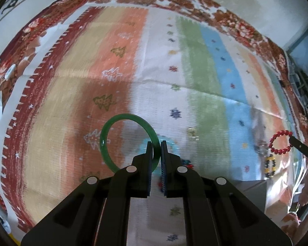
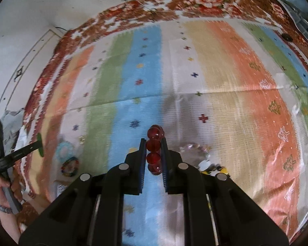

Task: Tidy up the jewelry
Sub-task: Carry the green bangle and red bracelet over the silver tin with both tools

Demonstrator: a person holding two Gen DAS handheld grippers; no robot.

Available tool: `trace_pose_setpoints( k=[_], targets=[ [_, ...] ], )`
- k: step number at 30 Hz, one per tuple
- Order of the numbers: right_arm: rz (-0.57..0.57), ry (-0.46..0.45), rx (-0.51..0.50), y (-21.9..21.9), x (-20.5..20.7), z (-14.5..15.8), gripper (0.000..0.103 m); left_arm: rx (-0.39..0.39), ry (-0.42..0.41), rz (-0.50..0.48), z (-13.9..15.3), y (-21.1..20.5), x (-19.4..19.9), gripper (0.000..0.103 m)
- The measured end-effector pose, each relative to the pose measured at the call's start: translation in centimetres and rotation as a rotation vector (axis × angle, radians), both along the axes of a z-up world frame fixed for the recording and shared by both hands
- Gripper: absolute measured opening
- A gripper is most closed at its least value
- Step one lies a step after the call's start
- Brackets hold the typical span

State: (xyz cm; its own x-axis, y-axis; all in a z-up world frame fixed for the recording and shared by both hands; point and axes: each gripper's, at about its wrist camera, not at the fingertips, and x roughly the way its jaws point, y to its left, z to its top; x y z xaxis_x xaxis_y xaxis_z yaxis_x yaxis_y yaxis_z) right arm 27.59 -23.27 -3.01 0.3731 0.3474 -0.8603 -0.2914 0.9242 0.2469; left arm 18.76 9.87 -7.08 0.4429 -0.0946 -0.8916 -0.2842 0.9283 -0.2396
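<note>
My left gripper [image 1: 156, 143] is shut on a green bangle [image 1: 106, 141] and holds it above the striped cloth; the bangle shows edge-on in the right wrist view [image 2: 40, 144]. My right gripper [image 2: 153, 140] is shut on a red bead bracelet [image 2: 154, 149], seen edge-on between the pads; it shows as a ring at the right of the left wrist view [image 1: 280, 142]. On the cloth lie a light blue bracelet [image 1: 170, 143], a multicoloured bracelet [image 2: 69, 165], a yellow-and-black bracelet [image 1: 270, 167] and a clear bead bracelet [image 2: 193, 149].
The striped plastic-covered tablecloth [image 2: 215, 71] spans both views, with a floral border [image 1: 246, 28] at the far edge. A small clear beaded piece [image 1: 193, 134] lies on the white stripe. A hand [image 2: 2, 188] holds the left gripper. Clutter stands beyond the right table edge [image 1: 306, 86].
</note>
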Motion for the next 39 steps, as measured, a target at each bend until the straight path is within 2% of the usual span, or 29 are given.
trace_pose_setpoints(
  k=[3, 7, 18, 32, 39],
  targets=[
    [0.026, -0.023, 0.014, 0.7, -1.2, 0.9, 0.015, 0.002, -0.026, -0.024, 0.8, -1.2, -0.6, 0.007],
    [0.050, 0.001, 0.050, 1.4, -2.2, 0.8, 0.015, 0.010, -0.079, -0.064, 2.1, -3.5, -1.5, 0.007],
    [0.131, -0.065, 0.090, 3.7, -7.0, 2.8, 0.015, -0.008, -0.175, -0.182, 4.0, -9.4, -4.9, 0.007],
    [0.246, -0.053, 0.112, 5.3, -13.1, 2.1, 0.015, -0.014, -0.187, -0.315, 3.4, -14.3, -7.9, 0.007],
    [0.276, -0.044, 0.103, 6.0, -13.7, 1.7, 0.015, -0.011, -0.183, -0.345, 3.1, -15.3, -8.0, 0.007]
  ],
)
